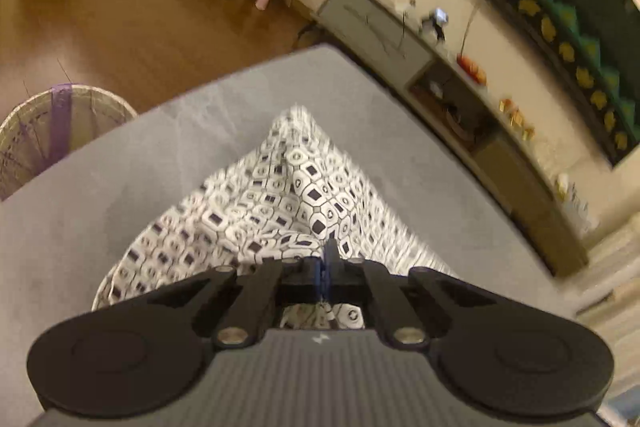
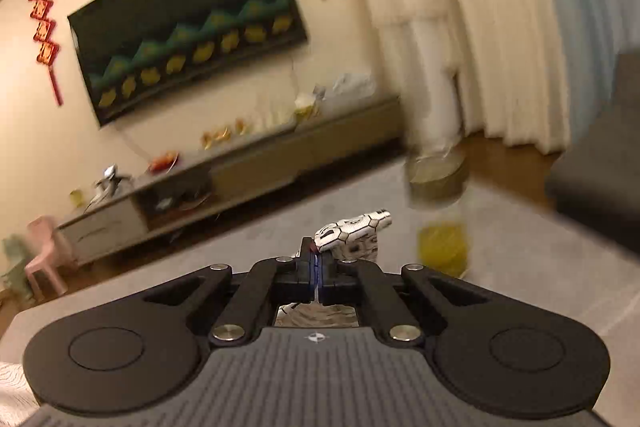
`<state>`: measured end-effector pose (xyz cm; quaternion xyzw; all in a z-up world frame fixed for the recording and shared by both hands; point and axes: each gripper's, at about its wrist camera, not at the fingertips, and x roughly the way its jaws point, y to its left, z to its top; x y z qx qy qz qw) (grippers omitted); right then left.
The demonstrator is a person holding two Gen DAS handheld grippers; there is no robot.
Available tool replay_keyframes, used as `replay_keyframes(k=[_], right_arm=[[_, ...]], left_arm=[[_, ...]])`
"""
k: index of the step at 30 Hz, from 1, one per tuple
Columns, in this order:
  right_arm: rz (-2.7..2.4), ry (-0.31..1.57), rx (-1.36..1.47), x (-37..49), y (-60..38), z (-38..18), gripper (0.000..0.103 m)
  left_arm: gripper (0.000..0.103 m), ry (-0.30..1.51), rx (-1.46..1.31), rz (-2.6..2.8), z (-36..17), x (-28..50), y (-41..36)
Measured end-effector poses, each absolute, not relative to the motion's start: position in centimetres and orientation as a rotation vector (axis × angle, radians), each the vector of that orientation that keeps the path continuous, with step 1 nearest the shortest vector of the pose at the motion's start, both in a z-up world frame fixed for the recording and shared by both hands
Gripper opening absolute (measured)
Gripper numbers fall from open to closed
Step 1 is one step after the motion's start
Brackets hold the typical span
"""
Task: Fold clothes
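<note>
Patterned garment [image 1: 280, 203] pinched in both left gripper [image 1: 325, 259] and right gripper [image 2: 316, 259].

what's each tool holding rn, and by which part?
Both hold the patterned garment. Left tool is shut on a fold at its near edge; right tool is shut on a bunched end, which sticks out past the fingertips.

basket [image 1: 60, 131]: cut off left | cabinet clutter [image 2: 224, 137]: blurred | yellow object [image 2: 442, 243]: unidentifiable
</note>
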<state>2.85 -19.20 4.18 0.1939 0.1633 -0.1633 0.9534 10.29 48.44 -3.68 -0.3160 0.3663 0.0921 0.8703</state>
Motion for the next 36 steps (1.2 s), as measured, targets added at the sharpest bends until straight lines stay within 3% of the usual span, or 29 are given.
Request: replay_keyframes(k=[6,10,15,17,19,22,25,26,27,28,34,36], right_arm=[[-0.476,0.709,0.619,4.9,-24.2,-7.0,0.000],[-0.450,0.708,0.621,5.5,-24.2,-7.1,0.000],[-0.403,0.481,0.434,4.6,-22.0,-3.2,0.000],[-0.390,0.446,0.341,4.6,-20.7,-2.2,0.000],[-0.426,0.544,0.426,5.2,-21.8,-4.1,0.000],[-0.444,0.645,0.562,5.5,-23.2,-6.3,0.000],[-0.424,0.628,0.536,5.5,-22.4,-5.8,0.001],[-0.422,0.624,0.525,5.5,-22.2,-5.7,0.001],[-0.423,0.628,0.523,5.6,-22.1,-5.7,0.001],[-0.424,0.637,0.529,5.7,-22.2,-5.9,0.001],[-0.447,0.534,0.548,4.6,-23.4,-4.1,0.000],[-0.464,0.584,0.586,4.6,-24.3,-4.9,0.001]], left_arm=[[0.002,0.859,-0.609,0.178,-5.3,10.9,47.4],[0.002,0.833,-0.636,0.190,-5.0,9.9,47.7],[0.005,0.771,-0.656,0.190,-4.3,8.3,47.6],[0.015,0.759,-0.683,0.213,-4.1,7.6,48.0],[0.034,0.746,-0.731,0.245,-4.2,7.0,48.9],[0.051,0.730,-0.758,0.296,-4.3,7.0,50.1],[0.060,0.743,-0.775,0.307,-4.9,7.8,50.7],[0.058,0.754,-0.775,0.303,-5.2,8.2,50.7],[0.047,0.758,-0.765,0.302,-5.4,8.8,50.5],[0.002,0.750,-0.751,0.296,-5.4,9.1,50.3],[0.000,0.553,-0.748,0.359,-1.1,1.3,50.3],[0.000,0.686,-0.801,0.401,-4.0,0.8,51.3]])
